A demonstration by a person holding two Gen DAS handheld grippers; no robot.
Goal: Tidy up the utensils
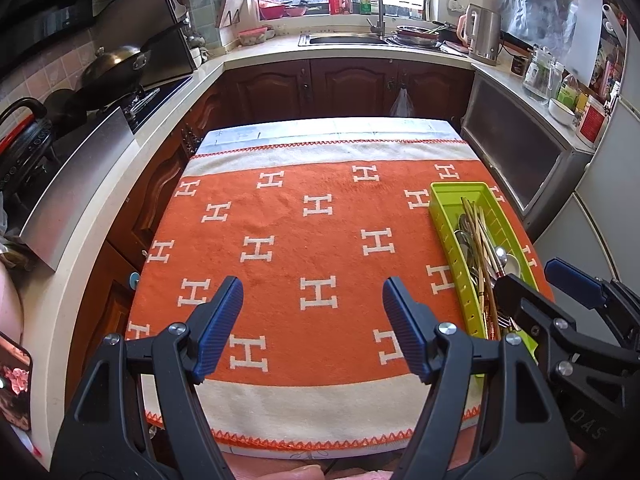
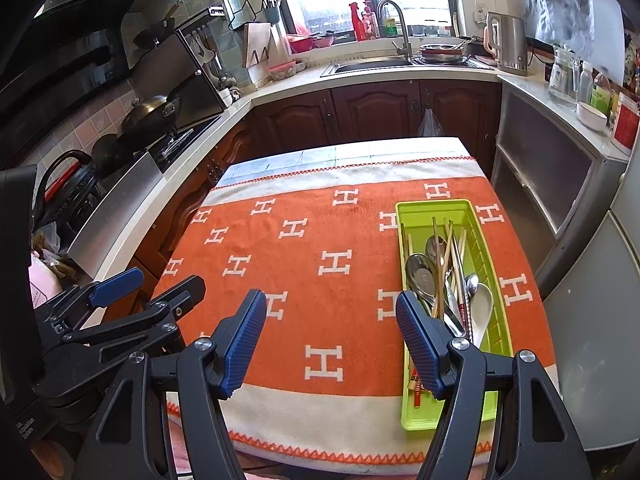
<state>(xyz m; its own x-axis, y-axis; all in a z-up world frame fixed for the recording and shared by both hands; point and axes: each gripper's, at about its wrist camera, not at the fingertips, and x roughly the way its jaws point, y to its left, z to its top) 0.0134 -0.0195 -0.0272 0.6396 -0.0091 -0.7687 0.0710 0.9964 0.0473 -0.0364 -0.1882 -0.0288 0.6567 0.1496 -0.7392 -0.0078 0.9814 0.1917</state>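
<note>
Your left tool (image 1: 313, 300) & right tool (image 2: 331, 314): both wide open, nothing held, above orange cloth (image 1: 304, 240). Utensils (image 2: 444, 280) lie in green tray (image 2: 494, 320), right side of tabletop.

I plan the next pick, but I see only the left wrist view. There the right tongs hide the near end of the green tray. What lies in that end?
Observer: In the right wrist view, the near end of the green tray holds only the red-marked chopstick ends; the floor around them is bare.
Operator: Do the right tongs hold anything?
Observer: No. The right tongs are open, with only the orange cloth showing between the pads.
</note>
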